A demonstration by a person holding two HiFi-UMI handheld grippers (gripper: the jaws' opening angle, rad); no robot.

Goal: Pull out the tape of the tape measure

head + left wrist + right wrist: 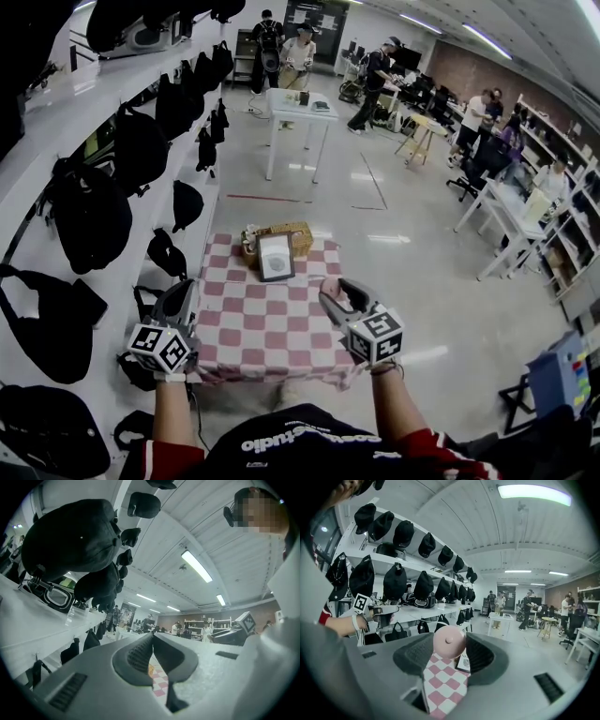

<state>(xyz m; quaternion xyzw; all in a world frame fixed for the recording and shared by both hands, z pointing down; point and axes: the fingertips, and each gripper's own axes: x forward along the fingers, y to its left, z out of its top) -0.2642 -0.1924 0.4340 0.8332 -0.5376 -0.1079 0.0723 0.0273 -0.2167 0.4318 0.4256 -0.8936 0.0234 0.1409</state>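
Pink round tape measure (449, 641), pinched between the tips of my right tool (330, 289) over the desk's (267, 328) near right edge; my left tool (152, 636), pressed together on nothing, waits by the near left corner, so I judge the pull runs leftward.

From above, my right gripper (328, 289) hides what it grips. Past its jaws, the pink round case (449, 641) covers part of a white card (464, 661), its print unreadable. My left gripper (152, 639), jaws together, blocks nearly all the checkered cloth (158, 685).
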